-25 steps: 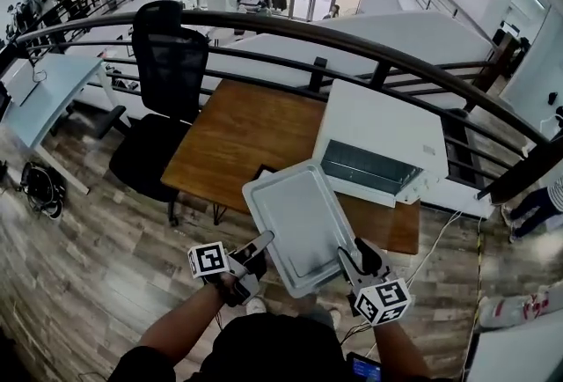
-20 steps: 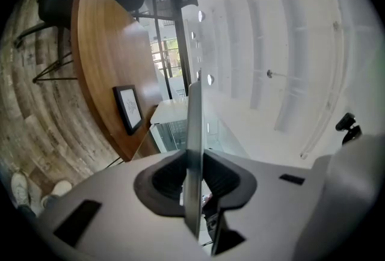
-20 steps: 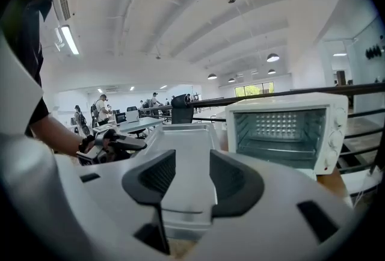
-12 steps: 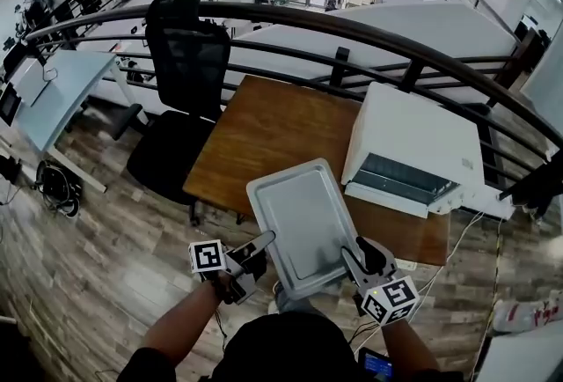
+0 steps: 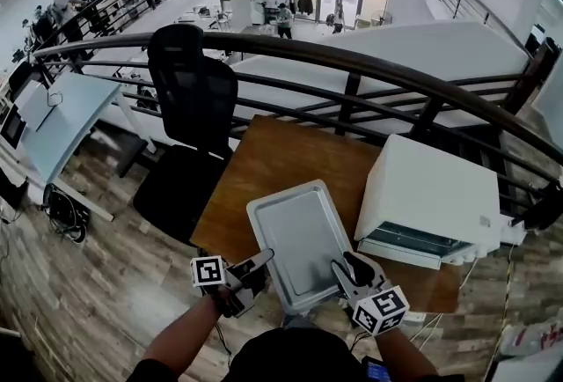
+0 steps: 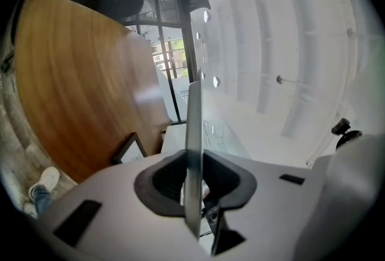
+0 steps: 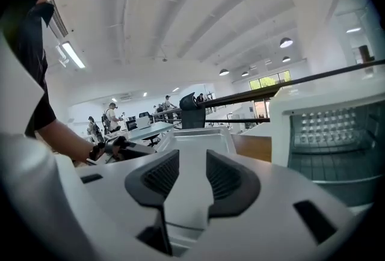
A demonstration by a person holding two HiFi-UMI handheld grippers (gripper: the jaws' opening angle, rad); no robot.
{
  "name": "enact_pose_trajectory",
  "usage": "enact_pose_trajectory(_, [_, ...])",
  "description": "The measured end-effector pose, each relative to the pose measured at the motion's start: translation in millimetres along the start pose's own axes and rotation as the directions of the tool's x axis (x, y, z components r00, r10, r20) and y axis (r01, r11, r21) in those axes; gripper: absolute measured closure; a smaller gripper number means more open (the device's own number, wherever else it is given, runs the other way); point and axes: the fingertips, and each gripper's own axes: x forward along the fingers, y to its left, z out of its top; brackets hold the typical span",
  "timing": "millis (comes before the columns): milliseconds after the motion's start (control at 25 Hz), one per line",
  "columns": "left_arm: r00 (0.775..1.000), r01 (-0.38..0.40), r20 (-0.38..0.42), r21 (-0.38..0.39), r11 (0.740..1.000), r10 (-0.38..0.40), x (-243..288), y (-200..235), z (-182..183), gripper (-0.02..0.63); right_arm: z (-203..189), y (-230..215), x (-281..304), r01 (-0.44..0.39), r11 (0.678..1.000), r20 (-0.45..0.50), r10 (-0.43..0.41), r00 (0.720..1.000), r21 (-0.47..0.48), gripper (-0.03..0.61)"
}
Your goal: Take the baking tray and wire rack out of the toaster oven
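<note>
Table (image 5: 264,165): wood top, bare under and around the tray. The tray overhangs its near edge. Risk: if it is set down this close to the edge, it could tip off toward the floor.
Toaster oven (image 5: 435,195): white, at the table's right end, front open toward the person. Risk: the tray's right side is just beside the oven's front, so a swing to the right would knock it.
Baking tray (image 5: 299,244): out of the oven, empty and roughly level over the table's near part. Cannot tell whether it rests on the wood. Risk: it is gripped only at the near end, so the far end may sag or twist.
Left gripper (image 5: 266,257): clamped tight on the tray's thin near-left rim. Risk: the bite on smooth metal is narrow and may slip.
Right gripper (image 5: 339,268): jaws have just been closing and stand partly apart. The near-right rim is between them, and the pads appear to press on it. Risk: if this grip is weak, the tray pivots on the left clamp.
Wire rack: not made out for certain; judged yet to be removed.
</note>
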Motion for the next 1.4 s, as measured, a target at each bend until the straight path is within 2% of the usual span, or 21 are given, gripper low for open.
enact_pose_trajectory(240, [1.000,-0.009,-0.024,0.039,0.999,0.010,45,4,51,0.532,29,-35,32,0.021,1.000,0.022,-0.020,1.000,-0.015,0.442])
enact_pose_trajectory(680, [0.985,0.010,-0.175,0.024,1.000,-0.005,118,20,111,0.532,43,-73,71,0.134,0.989,0.034,-0.136,0.990,0.059,0.442])
enact_pose_trajectory(920, [0.967,0.015,-0.253,0.022,1.000,-0.009,151,37,146,0.532,43,-82,95,0.190,0.978,0.008,-0.192,0.981,0.089,0.442])
enact_pose_trajectory(1040, [0.956,-0.031,-0.289,0.046,0.998,0.043,164,57,158,0.532,37,-88,101,0.212,0.971,-0.009,-0.212,0.977,0.114,0.442])
enact_pose_trajectory(1120, [0.949,-0.023,-0.313,0.040,0.999,0.035,177,61,163,0.532,35,-93,104,0.234,0.964,-0.014,-0.234,0.972,0.127,0.443])
enact_pose_trajectory(1280, [0.921,-0.087,-0.375,0.069,0.994,0.106,198,85,171,0.532,32,-103,104,0.286,0.945,-0.023,-0.286,0.958,0.161,0.443])
enact_pose_trajectory(1400, [0.902,-0.081,-0.420,0.065,0.995,0.101,218,97,173,0.531,27,-106,104,0.322,0.928,-0.036,-0.321,0.946,0.187,0.443])
